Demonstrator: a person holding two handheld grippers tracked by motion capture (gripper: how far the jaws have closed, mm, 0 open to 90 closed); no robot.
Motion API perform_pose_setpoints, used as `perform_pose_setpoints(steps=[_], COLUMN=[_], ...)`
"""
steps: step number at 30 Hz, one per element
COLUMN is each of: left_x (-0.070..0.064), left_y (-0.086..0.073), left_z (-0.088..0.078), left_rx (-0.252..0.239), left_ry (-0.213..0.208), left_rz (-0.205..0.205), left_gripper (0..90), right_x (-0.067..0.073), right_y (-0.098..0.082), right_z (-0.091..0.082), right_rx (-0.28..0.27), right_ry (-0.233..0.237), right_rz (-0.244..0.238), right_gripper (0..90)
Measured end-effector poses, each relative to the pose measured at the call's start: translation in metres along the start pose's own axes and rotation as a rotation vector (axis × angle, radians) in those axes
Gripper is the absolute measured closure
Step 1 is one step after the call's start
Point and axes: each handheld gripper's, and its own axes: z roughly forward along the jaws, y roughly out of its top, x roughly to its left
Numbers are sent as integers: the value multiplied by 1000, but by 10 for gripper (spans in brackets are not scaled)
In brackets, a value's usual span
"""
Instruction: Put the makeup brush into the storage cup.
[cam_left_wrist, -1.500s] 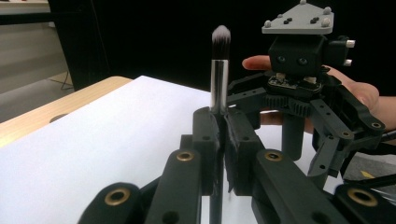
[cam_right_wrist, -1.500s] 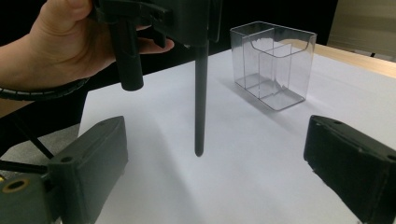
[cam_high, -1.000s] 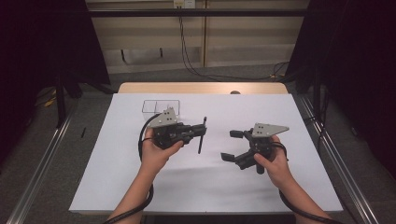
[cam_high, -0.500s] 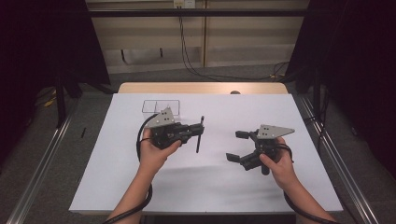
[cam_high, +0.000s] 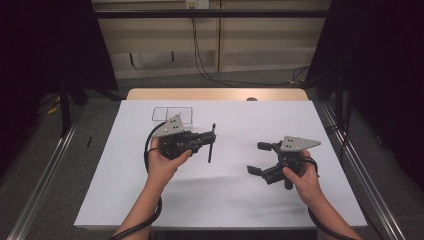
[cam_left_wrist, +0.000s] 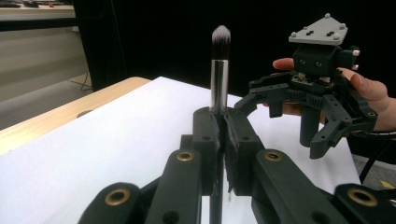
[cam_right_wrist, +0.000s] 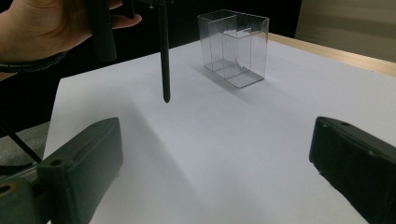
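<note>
In the high view, the left claw (cam_high: 206, 139) sits over the white-covered desk (cam_high: 230, 200), left of the middle, clamped on a makeup brush (cam_high: 211, 144) that stands crosswise to the claw, one end toward the far edge and the other toward the person. Just beyond the left hand lies a clear plastic box (cam_high: 172, 114), near the far left part of the white sheet. The right claw (cam_high: 261, 158) is held to the right of the middle, well apart from the brush, its jaws spread wide with nothing between them. In the left gripper view, the two black jaws press together on the brush's (cam_left_wrist: 219, 88) shaft, which rises upright from between them; a shiny metal ferrule and a dark tuft with pale tips stand above the jaws, and the handle runs down below them. Farther off, the right claw (cam_left_wrist: 299, 119) is held in a hand, open and facing this way. In the right gripper view, its own jaws stand far apart at the bottom corners, empty, above bare white desk (cam_right_wrist: 224, 154). The brush's (cam_right_wrist: 164, 56) dark handle hangs down from above with its tip clear of the sheet, and the clear plastic box (cam_right_wrist: 233, 46), divided into compartments, stands upright on the desk beyond it.
</note>
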Motion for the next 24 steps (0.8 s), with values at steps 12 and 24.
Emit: perform_pose_setpoints(steps=[12,24], left_x=[1,4], left_y=[1,1], left_z=[-2,-4], left_rx=[1,-2], left_ry=[6,16], left_rz=[5,0], left_gripper=[841,841], right_x=[-2,-5], right_y=[-7,-14], right_z=[-8,-18], right_rx=[0,4], right_ry=[-15,-33], right_rz=[4,8], right_gripper=[27,27])
